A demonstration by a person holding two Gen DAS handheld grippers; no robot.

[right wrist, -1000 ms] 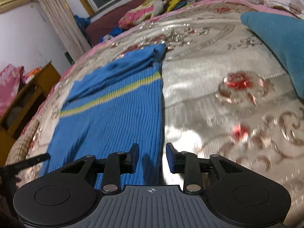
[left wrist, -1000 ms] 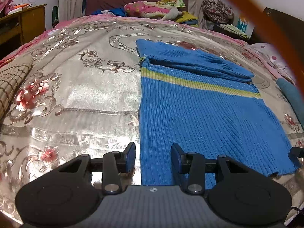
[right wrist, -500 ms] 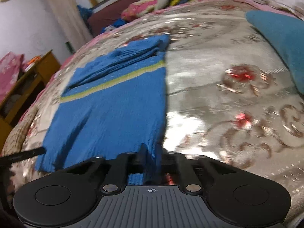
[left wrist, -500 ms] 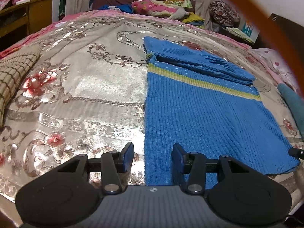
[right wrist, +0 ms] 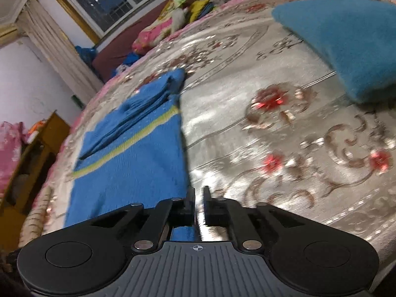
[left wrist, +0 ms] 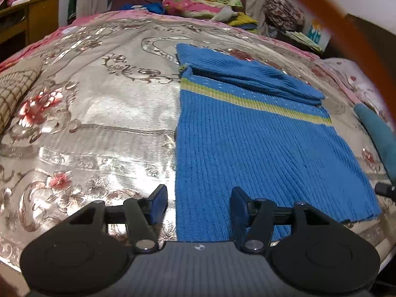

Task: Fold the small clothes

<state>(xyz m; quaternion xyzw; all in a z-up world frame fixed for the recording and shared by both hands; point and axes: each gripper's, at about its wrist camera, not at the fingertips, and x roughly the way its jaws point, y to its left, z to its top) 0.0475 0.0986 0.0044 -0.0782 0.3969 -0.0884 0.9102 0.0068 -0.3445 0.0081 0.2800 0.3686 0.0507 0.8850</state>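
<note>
A blue ribbed knit sweater (left wrist: 247,148) with a yellow-green stripe lies flat on the bed, its sleeves folded across the top (left wrist: 247,76). My left gripper (left wrist: 198,193) hovers at the sweater's near left corner. Its jaws are opening wide; the sweater's left edge runs between them, and the pads do not touch it. In the right wrist view the sweater (right wrist: 128,173) lies to the left. My right gripper (right wrist: 198,190) is at its near right edge, jaws opening to a narrow slit. The edge passes under the left finger, with no fabric seen pinched.
A shiny floral bedspread (left wrist: 99,113) covers the bed. A teal cushion (right wrist: 346,44) lies to the right of the sweater. A checked mat (left wrist: 14,91) and a wooden cabinet (left wrist: 29,17) are on the left. Pillows and clothes are piled at the far end.
The right gripper shut on the sweater's near right edge, then parted slightly while rolling and shifting sideways. The left gripper's jaws widened; that hand stayed in place.
</note>
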